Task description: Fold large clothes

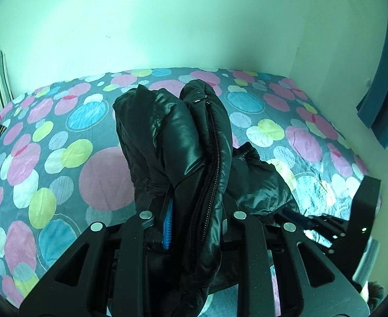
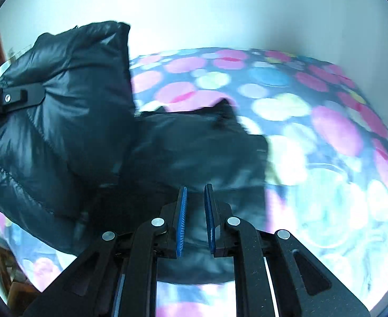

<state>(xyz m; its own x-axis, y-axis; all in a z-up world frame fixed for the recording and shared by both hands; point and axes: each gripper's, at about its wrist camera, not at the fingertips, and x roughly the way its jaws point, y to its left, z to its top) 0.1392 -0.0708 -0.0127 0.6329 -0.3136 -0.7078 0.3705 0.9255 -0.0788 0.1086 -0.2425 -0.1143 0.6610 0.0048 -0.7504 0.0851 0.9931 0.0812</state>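
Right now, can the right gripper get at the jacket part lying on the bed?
Probably yes. The right gripper is open and empty, with the jacket lying just ahead on the bed; nothing sits between.

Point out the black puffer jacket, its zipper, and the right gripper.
black puffer jacket [image 1: 167, 132]: left wrist view, shiny quilted panel left of the zip.
zipper [image 1: 211, 158]: left wrist view, middle of the teeth line.
right gripper [image 2: 196, 219]: right wrist view, gap between its blue-padded fingers.

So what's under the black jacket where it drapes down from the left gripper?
Under the black jacket lies the polka-dot bedsheet. The left gripper clamps the zipper edge. Whatever the sheet carries beneath the crumpled part is covered.
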